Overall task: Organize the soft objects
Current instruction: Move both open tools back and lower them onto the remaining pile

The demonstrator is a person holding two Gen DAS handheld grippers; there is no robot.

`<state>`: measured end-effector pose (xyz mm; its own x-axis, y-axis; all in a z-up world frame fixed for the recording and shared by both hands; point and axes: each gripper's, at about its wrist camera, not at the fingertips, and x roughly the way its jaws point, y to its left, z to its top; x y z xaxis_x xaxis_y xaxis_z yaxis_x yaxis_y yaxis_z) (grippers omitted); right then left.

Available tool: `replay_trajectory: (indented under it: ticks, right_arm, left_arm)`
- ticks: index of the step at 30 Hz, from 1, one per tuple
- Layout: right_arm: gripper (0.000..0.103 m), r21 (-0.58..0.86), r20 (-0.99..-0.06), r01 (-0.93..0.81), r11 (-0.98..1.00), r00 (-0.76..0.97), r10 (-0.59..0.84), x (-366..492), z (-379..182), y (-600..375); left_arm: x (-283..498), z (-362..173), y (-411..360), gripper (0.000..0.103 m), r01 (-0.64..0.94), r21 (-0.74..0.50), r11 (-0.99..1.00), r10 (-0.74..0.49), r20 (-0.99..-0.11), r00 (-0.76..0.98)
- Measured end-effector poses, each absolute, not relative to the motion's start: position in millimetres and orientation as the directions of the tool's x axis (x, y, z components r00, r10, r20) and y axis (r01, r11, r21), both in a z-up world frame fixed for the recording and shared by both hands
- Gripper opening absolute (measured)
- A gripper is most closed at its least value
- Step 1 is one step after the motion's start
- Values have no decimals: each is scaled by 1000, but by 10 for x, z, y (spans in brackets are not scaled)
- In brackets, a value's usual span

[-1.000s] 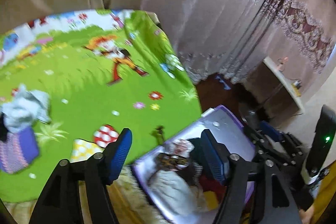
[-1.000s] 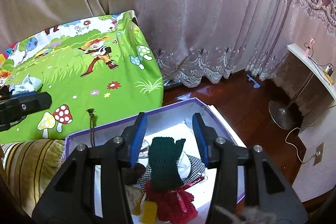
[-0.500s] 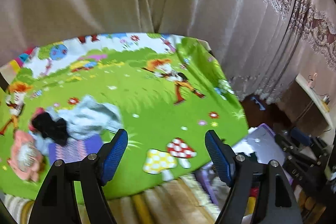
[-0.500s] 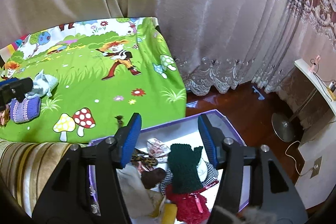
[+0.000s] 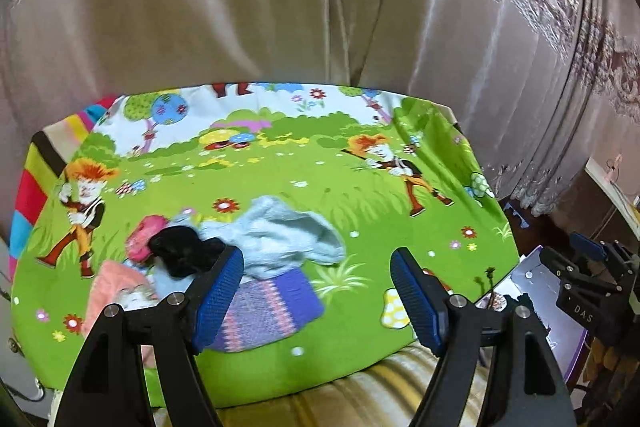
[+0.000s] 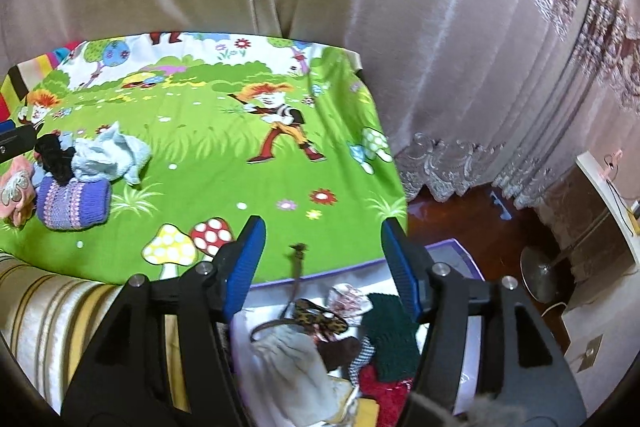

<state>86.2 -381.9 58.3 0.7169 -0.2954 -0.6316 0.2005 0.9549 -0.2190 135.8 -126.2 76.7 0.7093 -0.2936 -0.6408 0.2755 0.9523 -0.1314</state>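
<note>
- Currently, your left gripper [image 5: 316, 299] faces the pile of soft things on the green cartoon mat [image 5: 360, 195]; its jaws stand wide apart and nothing lies between the blue pads [image 5: 220, 295].
- Pile, left wrist view: a light blue cloth [image 5: 280, 235] draped over a purple knitted piece [image 5: 272, 303]; a black item [image 5: 180, 251] beside it; pink pieces [image 5: 116, 283] at the left edge; all touching or overlapping, so their borders are hard to tell apart.
- Your right gripper [image 6: 322, 267] hangs above the near rim of the purple-edged box [image 6: 452, 247]; its jaws are likewise spread wide and carry nothing.
- Box contents, right wrist view: a dark green knit [image 6: 388, 331], a red fabric [image 6: 384, 387], a pale cloth [image 6: 288, 355], a leopard-print item [image 6: 320, 319]; the box sits just beside the mat's right edge, below it.
- Step in hand, as a judgement: the reach for the next item; several pieces lie in the box and the pile remains on the mat.
- Next move calls for: bring the left jaws down over one piece, the purple knitted piece or the light blue cloth being nearest the pads; pinch a raised fold rather than the flat mat; lift clear so that the neighbours do not drag along; carry to the box at the right.
- Risk: the draped cloth may come up together with the piece beneath it.
</note>
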Motion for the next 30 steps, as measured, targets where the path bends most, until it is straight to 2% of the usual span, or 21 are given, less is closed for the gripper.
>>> replay_trajectory:
  ticks: [7,15,19,25,30]
  right_arm:
    - [65,-181,-650,107,978,733,-201,1013,584,-3454]
    - [65,-69,-697,-72,995,717,4,1269,538,-2941]
    - [65,-43,-719,-160,986,690,80,1386,477,-2652]
    - [65,-13,-746,-268,963,644,168,1566,378,-2295]
    - [65,2,-764,-349,937,605,226,1738,287,-2009]
  left_arm:
    - [1419,652,-604,77,184,-197,963,-269,-660,701]
    - [1448,395,212,76,38,-280,959,-233,-706,669]
    - [1494,268,446,76,-29,-315,949,-223,-732,644]
    - [1628,-5,735,76,-148,-437,887,-283,-768,574]
    - [1695,-8,808,76,-168,-435,885,-271,-773,573]
